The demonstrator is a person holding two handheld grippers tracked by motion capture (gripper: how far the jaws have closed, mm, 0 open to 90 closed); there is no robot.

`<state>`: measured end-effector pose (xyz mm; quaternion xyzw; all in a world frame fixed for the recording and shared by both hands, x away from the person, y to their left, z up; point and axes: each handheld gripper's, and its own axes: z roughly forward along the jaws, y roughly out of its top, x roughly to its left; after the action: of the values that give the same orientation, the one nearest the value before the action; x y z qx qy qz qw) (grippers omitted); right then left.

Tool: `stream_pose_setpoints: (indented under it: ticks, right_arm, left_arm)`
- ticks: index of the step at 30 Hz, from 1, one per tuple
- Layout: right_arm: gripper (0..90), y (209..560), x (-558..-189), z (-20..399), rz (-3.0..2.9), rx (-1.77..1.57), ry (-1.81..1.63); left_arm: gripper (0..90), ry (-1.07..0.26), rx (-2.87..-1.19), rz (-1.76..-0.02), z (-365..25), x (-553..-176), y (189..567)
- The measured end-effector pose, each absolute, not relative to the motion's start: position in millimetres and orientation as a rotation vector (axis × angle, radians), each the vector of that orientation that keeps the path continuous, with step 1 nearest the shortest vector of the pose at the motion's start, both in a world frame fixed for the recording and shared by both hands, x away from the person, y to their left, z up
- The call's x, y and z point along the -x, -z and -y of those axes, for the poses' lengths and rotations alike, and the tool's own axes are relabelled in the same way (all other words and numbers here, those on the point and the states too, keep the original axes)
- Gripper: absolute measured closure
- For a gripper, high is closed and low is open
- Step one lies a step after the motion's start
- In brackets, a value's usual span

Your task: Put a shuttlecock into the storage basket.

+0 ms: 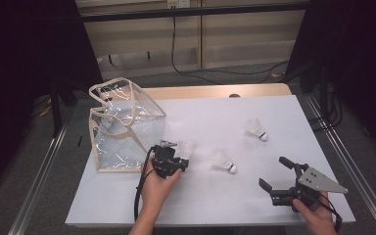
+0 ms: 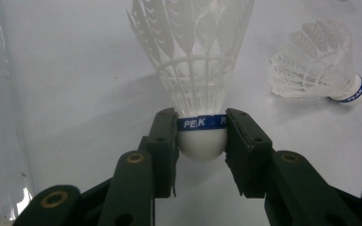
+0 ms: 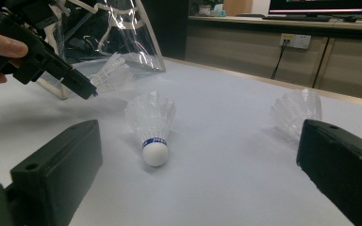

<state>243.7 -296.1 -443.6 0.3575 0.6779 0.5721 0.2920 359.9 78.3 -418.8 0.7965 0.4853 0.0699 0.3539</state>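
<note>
- The table (image 1: 274,117) is white-topped, with a bare wooden strip along its far edge; its right half holds little, so there is open room there between the 2 loose shuttles and the right edge.
- The bag (image 1: 122,127), clear plastic with beige trim and handles, stands open-topped at the table's left side, its left wall close to the left table edge and its near bottom edge just beside the left hand.
- The right gripper (image 1: 274,174) sits low near the front right corner, close to the near edge; its jaws stand wide apart with nothing between them. In the right gripper view, bare tabletop lies between the jaws, and the middle shuttle (image 3: 153,127) lies beyond them.
- The left gripper (image 2: 201,136) is held just right of the bag's near right corner, near the table's middle-left. Its jaws are drawn in narrow and clamp the held shuttle (image 2: 195,56) by its white cork base, at the blue band, skirt pointing away from the hand.
- The middle shuttle lies on its side on the table, near the held one but apart from it, with free surface all around.
- The far shuttle (image 1: 257,129) lies on its side further right and back, well clear of every table edge.
</note>
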Motion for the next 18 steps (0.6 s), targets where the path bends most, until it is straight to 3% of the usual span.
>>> stream_pose_setpoints:
  ticks: [18]
  right_arm:
    - [0.2,443.6,-243.6,296.5,-1.807,-0.953,-1.529]
  left_arm:
    - [65.3,-0.129,-2.065,-1.246,-84.7,-358.4,401.8]
